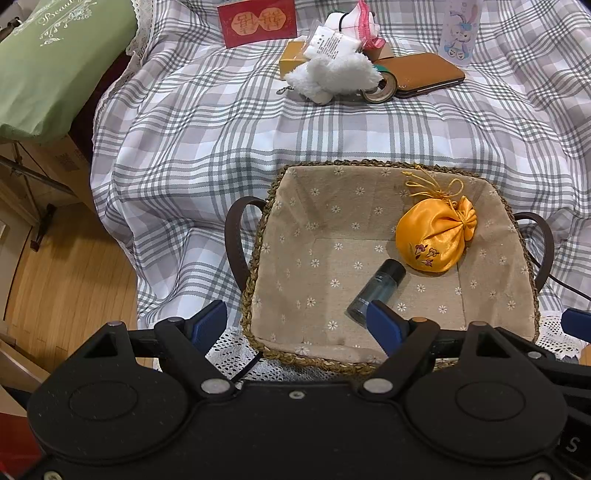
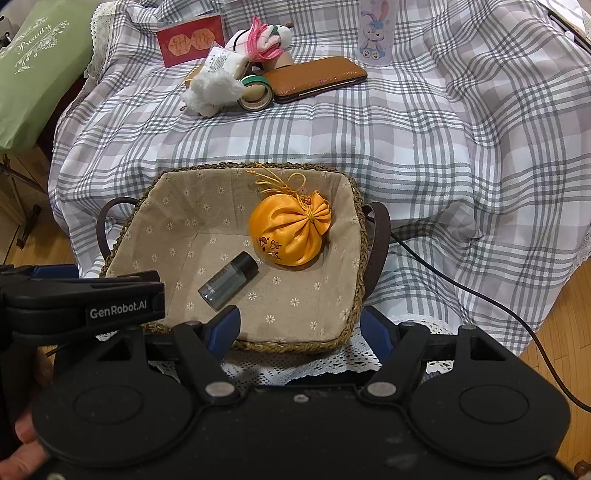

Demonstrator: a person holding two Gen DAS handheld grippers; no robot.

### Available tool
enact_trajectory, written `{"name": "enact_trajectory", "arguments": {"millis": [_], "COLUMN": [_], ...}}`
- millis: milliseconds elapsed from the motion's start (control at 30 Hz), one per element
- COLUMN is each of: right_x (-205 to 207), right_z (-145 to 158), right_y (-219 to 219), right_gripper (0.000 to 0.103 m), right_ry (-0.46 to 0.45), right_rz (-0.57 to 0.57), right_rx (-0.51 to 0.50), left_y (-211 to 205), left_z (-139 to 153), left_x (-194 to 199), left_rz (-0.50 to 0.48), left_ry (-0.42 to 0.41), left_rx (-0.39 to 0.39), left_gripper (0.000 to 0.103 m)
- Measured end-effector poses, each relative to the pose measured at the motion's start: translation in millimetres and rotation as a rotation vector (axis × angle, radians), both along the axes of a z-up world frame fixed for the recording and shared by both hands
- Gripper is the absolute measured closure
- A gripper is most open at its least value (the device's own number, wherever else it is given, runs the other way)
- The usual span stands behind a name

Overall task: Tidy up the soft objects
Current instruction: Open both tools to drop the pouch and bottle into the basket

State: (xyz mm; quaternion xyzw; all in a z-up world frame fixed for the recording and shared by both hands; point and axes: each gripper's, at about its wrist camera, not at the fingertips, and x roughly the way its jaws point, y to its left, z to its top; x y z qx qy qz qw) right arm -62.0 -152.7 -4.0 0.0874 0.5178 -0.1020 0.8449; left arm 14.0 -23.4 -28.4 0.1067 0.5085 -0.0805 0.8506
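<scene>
Plaid cloth [image 1: 221, 147] covers the work surface, wood floor [image 1: 55, 277] to its left. Far left: green bag [image 1: 48, 66]. Back row, left to right: red envelope [image 1: 257, 23], white plush toy [image 1: 332, 79] lying against a tape roll [image 1: 380, 92], brown wallet [image 1: 424, 74], bunny-print cup [image 1: 460, 29]. Near edge: woven basket [image 1: 258, 258] with floral lining; inside it a small dark bottle [image 1: 376, 291] on its side, and right of that an orange satin pouch [image 1: 434, 240] in the far right corner, apart from the bottle. Left gripper [image 1: 295, 321] hangs over the basket's near left rim, jaws apart, nothing between them. Right gripper [image 2: 299, 328] hangs over the near right rim, likewise parted and empty
</scene>
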Motion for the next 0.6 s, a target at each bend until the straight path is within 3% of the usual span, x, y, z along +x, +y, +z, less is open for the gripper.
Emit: {"name": "enact_trajectory", "arguments": {"millis": [600], "right_x": [0.0], "right_z": [-2.3], "right_y": [1.1], "right_gripper": [0.032], "right_ry": [0.014], "right_rz": [0.005], "right_rx": [0.012], "left_y": [3.5], "left_z": [-1.3], "left_x": [0.4], "left_rz": [0.012], "left_ry": [0.013], "left_rx": [-0.006], "left_gripper": [0.024]}}
